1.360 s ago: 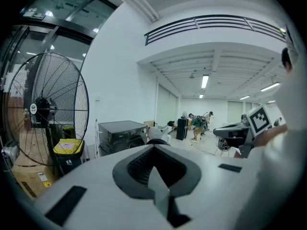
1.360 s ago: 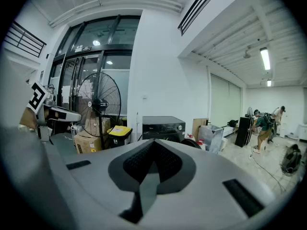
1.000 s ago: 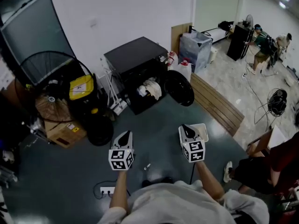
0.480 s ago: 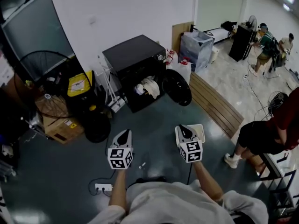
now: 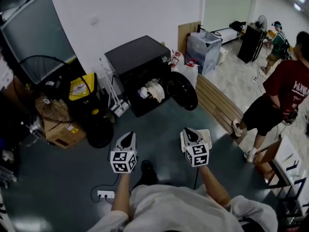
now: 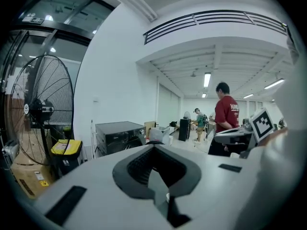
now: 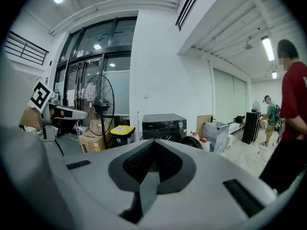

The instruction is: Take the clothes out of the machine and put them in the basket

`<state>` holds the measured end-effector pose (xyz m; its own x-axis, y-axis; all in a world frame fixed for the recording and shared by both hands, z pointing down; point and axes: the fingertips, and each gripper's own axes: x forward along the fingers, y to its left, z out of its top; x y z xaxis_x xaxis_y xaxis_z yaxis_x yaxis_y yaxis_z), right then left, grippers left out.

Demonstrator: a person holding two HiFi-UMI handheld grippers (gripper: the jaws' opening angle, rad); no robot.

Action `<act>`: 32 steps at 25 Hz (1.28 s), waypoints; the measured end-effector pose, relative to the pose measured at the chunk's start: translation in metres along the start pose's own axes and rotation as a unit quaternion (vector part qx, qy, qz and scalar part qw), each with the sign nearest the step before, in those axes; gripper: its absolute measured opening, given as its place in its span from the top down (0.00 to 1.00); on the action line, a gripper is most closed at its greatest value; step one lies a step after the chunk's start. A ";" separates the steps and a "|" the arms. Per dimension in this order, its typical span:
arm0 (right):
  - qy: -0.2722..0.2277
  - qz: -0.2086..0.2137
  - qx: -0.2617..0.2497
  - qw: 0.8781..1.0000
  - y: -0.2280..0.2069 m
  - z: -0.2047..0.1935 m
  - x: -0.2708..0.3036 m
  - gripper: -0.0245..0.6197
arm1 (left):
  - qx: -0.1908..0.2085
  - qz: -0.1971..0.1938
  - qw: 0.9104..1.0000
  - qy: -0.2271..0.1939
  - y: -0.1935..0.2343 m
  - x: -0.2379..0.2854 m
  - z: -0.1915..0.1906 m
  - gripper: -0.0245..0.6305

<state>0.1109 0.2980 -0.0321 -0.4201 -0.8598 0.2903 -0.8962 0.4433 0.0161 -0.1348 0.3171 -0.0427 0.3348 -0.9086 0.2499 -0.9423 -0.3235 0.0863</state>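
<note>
Both tools are carried empty. My left hand-held gripper point(image 5: 128, 140) has its jaws together with nothing between them, and my right hand-held gripper point(image 5: 190, 134) is likewise closed on nothing. Each is held roughly level and pointed toward the machine point(image 5: 137, 62), which I judge to be a carrying posture for the approach, since neither is near anything it could take. The machine stands at the far edge of the floor, against the wall, well apart from both tools. Its door point(image 5: 183, 91) hangs open to the right, leaving the drum mouth clear. The clothes point(image 5: 153, 91) are in that mouth, a pale bundle spilling slightly over the lip, so none has been removed yet. The basket point(image 5: 207, 133) sits on the floor near me, partly hidden behind the right tool; placed there, it is a short carry from the drum. My judgement is that the jaws must open before any garment can be taken. A bystander point(image 5: 282, 88) stands at the floor's right edge, clear of my path.
</note>
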 end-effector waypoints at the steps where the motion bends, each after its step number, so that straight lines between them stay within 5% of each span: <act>1: 0.000 0.001 -0.001 1.000 -0.001 0.001 0.004 0.93 | -0.001 -0.002 1.000 0.000 0.001 0.005 0.001 0.93; 12: 0.006 -0.010 -0.006 1.000 -0.025 0.007 0.066 0.93 | -0.003 -0.022 1.000 0.003 0.029 0.079 0.006 0.93; 32: 0.026 -0.056 -0.006 0.998 -0.063 0.073 0.301 0.93 | -0.006 -0.072 0.997 0.009 0.180 0.301 0.070 0.93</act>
<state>0.0301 -0.0071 -0.0159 -0.3097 -0.8895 0.3360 -0.9351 0.3490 0.0619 -0.2039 -0.0332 -0.0192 0.4674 -0.8476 0.2511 -0.8840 -0.4475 0.1348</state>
